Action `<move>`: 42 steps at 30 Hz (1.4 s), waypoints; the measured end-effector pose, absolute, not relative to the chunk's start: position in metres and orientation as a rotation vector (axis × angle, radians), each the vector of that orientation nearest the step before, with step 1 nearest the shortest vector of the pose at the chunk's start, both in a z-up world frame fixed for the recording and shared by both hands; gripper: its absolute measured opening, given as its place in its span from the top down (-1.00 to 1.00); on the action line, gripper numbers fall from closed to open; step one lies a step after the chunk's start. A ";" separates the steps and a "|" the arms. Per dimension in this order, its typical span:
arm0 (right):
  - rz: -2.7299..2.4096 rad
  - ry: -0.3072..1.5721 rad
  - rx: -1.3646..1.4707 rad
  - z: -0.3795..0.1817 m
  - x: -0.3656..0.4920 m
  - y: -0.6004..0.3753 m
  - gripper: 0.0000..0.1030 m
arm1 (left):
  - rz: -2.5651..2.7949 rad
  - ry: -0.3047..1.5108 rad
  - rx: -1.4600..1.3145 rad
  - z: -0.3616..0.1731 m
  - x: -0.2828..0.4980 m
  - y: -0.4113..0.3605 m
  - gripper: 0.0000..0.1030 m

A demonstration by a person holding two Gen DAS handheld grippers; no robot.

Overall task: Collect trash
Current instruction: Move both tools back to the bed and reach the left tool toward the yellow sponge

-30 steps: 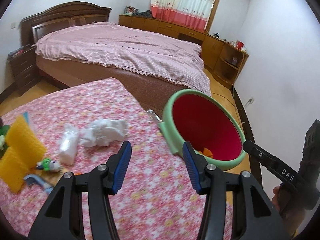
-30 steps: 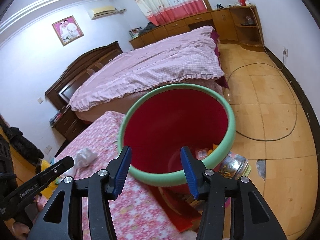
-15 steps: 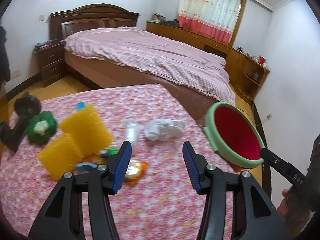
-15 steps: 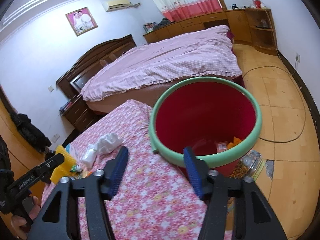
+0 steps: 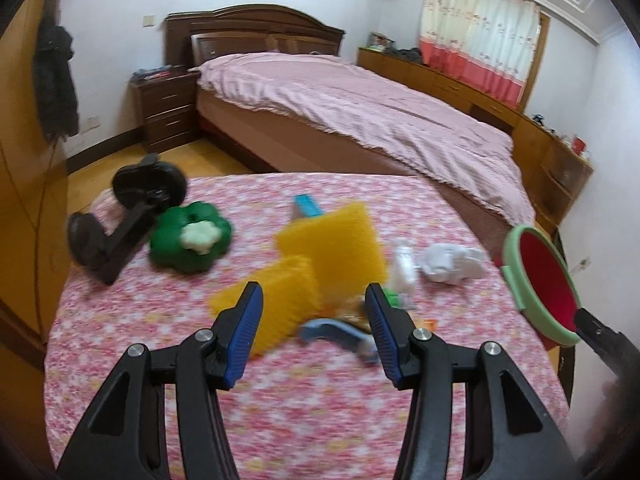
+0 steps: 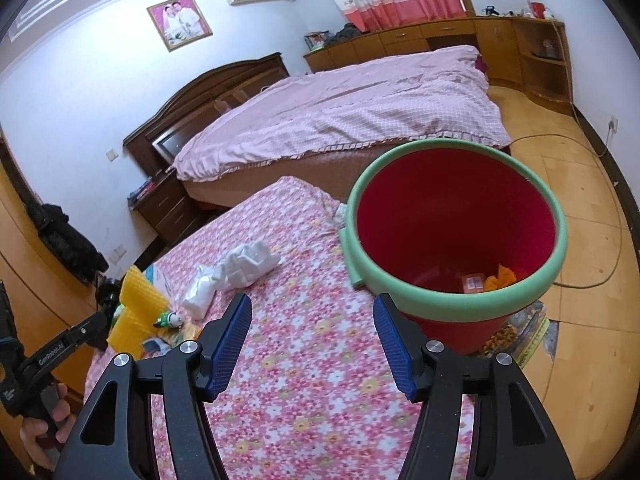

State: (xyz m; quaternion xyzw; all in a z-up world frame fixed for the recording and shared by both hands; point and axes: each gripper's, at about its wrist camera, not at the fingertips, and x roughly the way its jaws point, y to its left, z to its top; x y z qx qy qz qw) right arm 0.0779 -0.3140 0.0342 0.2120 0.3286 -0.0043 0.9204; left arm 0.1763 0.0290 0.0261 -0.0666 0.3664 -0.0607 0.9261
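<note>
Nearest, the left gripper (image 5: 314, 330) is held wide open and empty over the table (image 5: 320, 420), aimed at clutter at 12 o'clock, presumably to choose a piece of trash. The right gripper (image 6: 312, 340) is likewise spread, nothing held. The bin (image 6: 456, 240) is kept at the table's edge at 2 o'clock for drops. Yellow sponges (image 5: 320, 260) crowd the wrappers; crumpled tissue (image 5: 452, 262) lies farther, at 1 o'clock.
</note>
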 end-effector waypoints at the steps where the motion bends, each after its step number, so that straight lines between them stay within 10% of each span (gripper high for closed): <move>1: -0.007 0.679 0.431 0.033 0.080 -0.312 -0.26 | -0.108 0.759 -0.138 0.023 0.179 0.035 -0.03; 20: -0.017 0.761 0.357 0.017 0.107 -0.280 -0.26 | -0.127 0.879 -0.326 -0.037 0.212 0.081 -0.11; 28: 0.030 0.786 0.294 0.016 0.125 -0.250 -0.26 | -0.189 0.870 -0.359 -0.045 0.217 0.079 0.70; 42: 0.176 0.795 0.173 0.024 0.162 -0.170 -0.26 | -0.050 0.708 -0.361 -0.017 0.194 0.115 0.75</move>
